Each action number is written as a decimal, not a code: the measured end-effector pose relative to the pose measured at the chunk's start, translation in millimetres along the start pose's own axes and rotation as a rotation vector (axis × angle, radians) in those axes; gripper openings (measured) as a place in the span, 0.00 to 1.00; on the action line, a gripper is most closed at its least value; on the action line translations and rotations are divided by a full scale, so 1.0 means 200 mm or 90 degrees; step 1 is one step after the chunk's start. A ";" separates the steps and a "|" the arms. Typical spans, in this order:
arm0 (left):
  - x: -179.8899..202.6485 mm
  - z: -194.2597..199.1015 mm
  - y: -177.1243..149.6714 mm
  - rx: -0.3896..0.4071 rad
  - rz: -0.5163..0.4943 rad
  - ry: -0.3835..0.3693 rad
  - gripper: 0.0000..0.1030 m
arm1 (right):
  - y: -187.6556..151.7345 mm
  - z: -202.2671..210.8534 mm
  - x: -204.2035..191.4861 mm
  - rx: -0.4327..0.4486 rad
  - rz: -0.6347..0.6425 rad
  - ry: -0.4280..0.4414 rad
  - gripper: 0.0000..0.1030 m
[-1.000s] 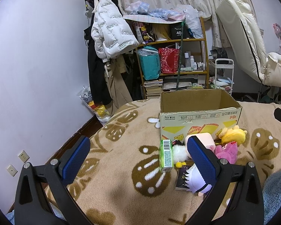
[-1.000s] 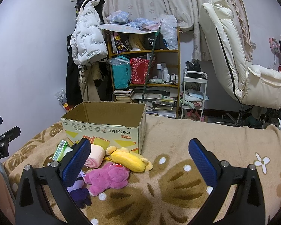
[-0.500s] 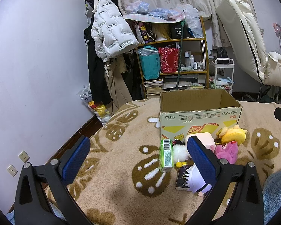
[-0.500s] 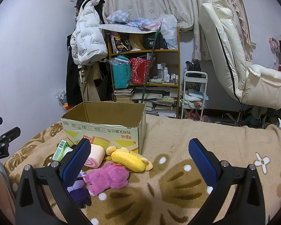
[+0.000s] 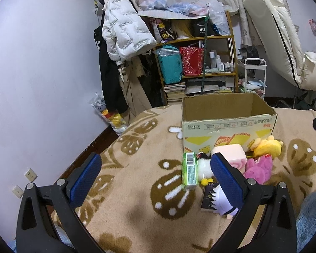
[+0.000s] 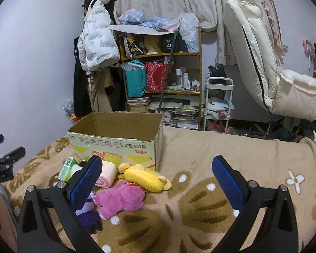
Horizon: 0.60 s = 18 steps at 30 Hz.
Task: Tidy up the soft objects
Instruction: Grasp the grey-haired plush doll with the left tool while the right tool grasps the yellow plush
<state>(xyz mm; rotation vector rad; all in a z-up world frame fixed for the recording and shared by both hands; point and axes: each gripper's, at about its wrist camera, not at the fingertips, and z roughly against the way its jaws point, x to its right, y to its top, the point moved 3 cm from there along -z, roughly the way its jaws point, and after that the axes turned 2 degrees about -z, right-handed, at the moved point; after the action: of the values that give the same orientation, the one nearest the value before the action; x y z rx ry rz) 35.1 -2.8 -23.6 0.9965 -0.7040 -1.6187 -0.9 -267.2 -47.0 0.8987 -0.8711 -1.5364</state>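
An open cardboard box point(image 5: 227, 124) point(image 6: 115, 141) stands on the tan blanket. In front of it lie a pink plush point(image 6: 120, 199) point(image 5: 258, 168), a yellow plush point(image 6: 144, 177) point(image 5: 266, 146), a pink roll-cake cushion point(image 6: 106, 174) point(image 5: 231, 152), a white fluffy toy point(image 5: 202, 165) and a purple-and-white doll point(image 6: 88, 215) point(image 5: 223, 205). A green carton point(image 5: 189, 171) point(image 6: 66, 167) and a dark book point(image 5: 208, 196) lie among them. My left gripper point(image 5: 155, 175) hovers open, left of the pile. My right gripper point(image 6: 157, 176) hovers open above the plush toys, holding nothing.
The blanket point(image 6: 200, 200) covers a bed whose left edge drops beside a wall point(image 5: 42, 84). Beyond the bed stand a cluttered shelf point(image 6: 164, 84), hanging coats point(image 6: 97, 48), a white cart point(image 6: 219, 103) and a cream recliner point(image 6: 263, 63).
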 end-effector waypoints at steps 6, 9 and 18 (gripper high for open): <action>0.05 -0.01 0.04 0.001 -0.015 -0.007 0.99 | 0.02 -0.06 -0.05 -0.010 0.012 -0.017 1.00; 0.07 -0.03 0.05 -0.004 0.005 -0.031 0.99 | 0.03 -0.12 -0.06 -0.024 0.016 -0.015 1.00; 0.22 -0.19 0.01 -0.090 -0.001 -0.072 0.99 | 0.02 -0.30 -0.07 -0.080 -0.013 -0.001 1.00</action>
<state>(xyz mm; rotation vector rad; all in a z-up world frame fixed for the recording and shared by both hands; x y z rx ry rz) 65.1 -43.1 -51.4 0.8091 -0.6535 -1.7118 56.9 -257.0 -68.1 0.8170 -0.7590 -1.5911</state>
